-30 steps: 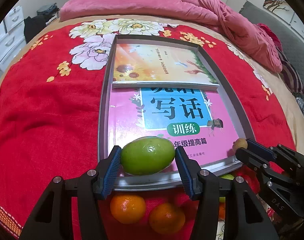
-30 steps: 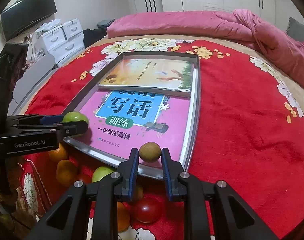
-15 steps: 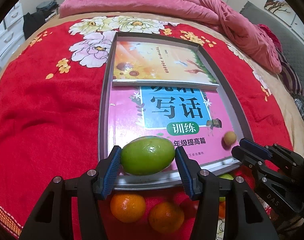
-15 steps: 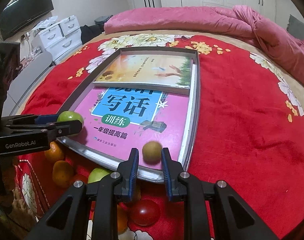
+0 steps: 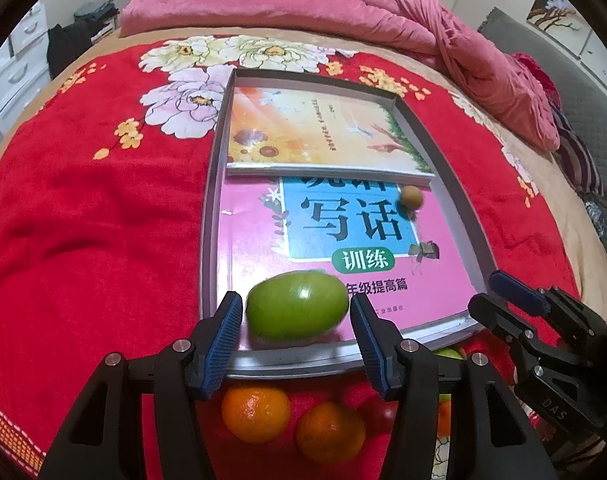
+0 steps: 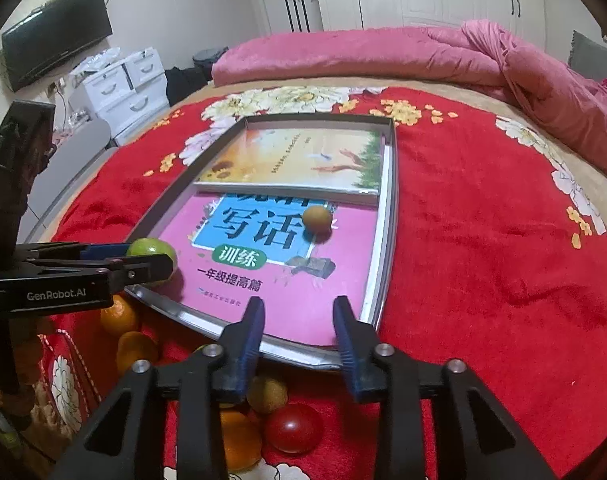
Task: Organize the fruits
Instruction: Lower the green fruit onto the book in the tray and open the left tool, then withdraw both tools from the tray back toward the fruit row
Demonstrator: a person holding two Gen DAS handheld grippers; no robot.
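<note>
A green fruit lies on the pink book in the metal tray, between the fingers of my left gripper, which stand apart with small gaps on both sides. It also shows in the right wrist view. A small brown fruit sits further up the pink book, also in the left wrist view. My right gripper is open and empty at the tray's near edge.
Oranges, a red tomato, a brown fruit and a green fruit lie on the red blanket in front of the tray. A second book fills the tray's far half. A pink quilt lies behind.
My right gripper opened and drew back; the small brown fruit rolled away up the pink book. My left gripper's fingers spread off the green fruit, which now rests in the tray.
</note>
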